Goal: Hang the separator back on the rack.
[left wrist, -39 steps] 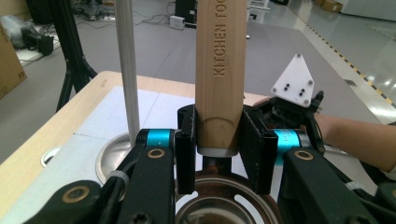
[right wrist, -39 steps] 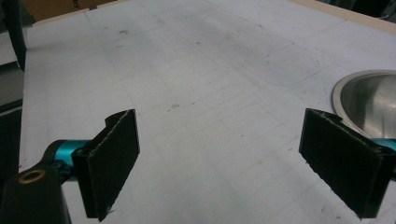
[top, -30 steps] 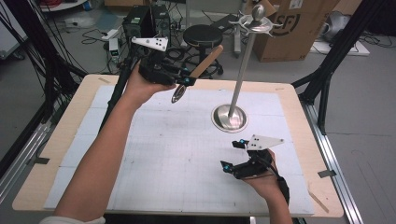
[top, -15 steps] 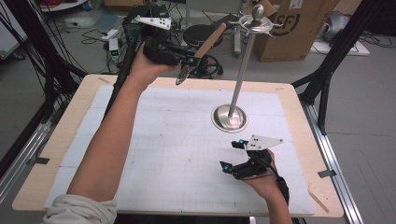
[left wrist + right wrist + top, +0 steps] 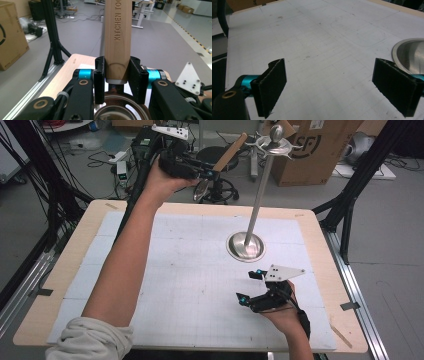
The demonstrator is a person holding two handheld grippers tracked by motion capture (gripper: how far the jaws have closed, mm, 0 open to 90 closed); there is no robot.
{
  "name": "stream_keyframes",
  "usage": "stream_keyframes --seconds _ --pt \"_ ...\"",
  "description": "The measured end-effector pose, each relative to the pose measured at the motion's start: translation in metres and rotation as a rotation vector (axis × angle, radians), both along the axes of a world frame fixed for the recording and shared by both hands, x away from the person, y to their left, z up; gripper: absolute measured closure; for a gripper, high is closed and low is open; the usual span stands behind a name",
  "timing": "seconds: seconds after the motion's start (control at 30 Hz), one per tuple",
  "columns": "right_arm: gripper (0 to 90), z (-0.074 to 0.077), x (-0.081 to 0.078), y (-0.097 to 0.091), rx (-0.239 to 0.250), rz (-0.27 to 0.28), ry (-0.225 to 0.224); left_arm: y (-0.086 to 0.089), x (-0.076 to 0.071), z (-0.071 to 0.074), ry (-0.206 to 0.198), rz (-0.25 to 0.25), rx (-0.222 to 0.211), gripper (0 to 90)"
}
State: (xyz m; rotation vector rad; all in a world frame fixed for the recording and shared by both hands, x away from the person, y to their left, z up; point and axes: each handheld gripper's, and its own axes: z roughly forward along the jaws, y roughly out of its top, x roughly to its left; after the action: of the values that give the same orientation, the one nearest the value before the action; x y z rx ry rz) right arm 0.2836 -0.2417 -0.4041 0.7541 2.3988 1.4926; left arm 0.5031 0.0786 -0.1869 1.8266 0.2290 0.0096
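The left gripper [image 5: 207, 170], jaws clamped on the wooden handle [image 5: 117, 37] of a ladle [image 5: 202, 189], has risen and travelled toward the hooked crown of the utensil stand [image 5: 257, 205], bowl hanging below. The handle's end now nears a hook, probably for hanging, though its hole is not discernible. The right gripper [image 5: 250, 287] rests near the stand's base on the table [image 5: 150, 270], jaws apart and empty.

Even, soft overhead light, faint shadows, mild glare on metal, near foreground slightly blurred.
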Motion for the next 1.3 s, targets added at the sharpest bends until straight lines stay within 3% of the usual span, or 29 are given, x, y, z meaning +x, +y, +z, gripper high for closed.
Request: stream_keyframes --seconds 0.23,0.43,1.3 --pt "10.9 0.001 0.0 -0.002 0.006 -0.005 -0.004 -0.005 0.008 0.002 0.004 0.001 0.007 69.2" --pt "10.8 0.0 0.0 -0.001 0.003 -0.004 0.0 -0.01 0.012 -0.004 0.018 -0.001 0.023 69.2" --pt "10.9 0.0 0.001 -0.001 0.009 0.002 -0.005 -0.053 0.007 -0.023 0.037 -0.031 0.107 69.0"
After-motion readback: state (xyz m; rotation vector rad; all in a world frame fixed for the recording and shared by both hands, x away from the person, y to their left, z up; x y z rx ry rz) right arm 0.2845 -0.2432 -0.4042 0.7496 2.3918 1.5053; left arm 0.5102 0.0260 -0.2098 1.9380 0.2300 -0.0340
